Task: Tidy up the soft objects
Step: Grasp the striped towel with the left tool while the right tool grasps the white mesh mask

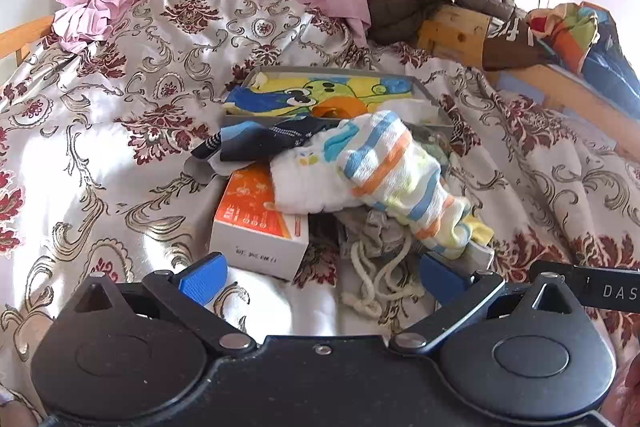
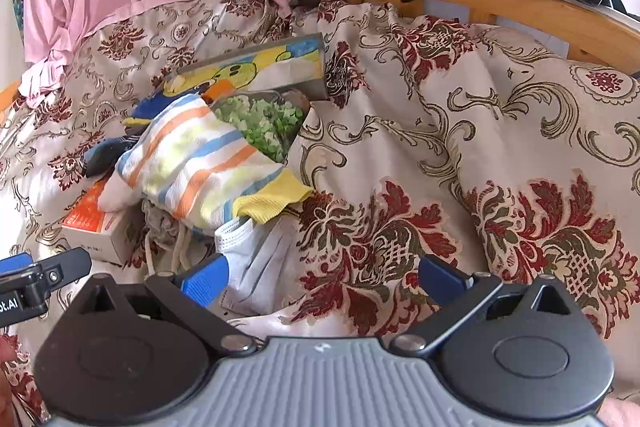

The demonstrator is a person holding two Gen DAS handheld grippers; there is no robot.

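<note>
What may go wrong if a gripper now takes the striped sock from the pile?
The striped sock lies across the orange box and a corded grey cloth; lifting it may drag the cord along. The face mask beneath its yellow end may shift. Both grippers, left and right, are open.

The striped sock (image 1: 394,179) covers much of the orange box (image 1: 256,217) and the grey compartment tray (image 1: 434,105) behind it; a grey item with white cord (image 1: 380,267) is mostly buried under it, so what it is I can't tell. The box's small print is unreadable, and the face mask (image 2: 256,267) runs behind a blue fingertip (image 2: 206,279)
</note>
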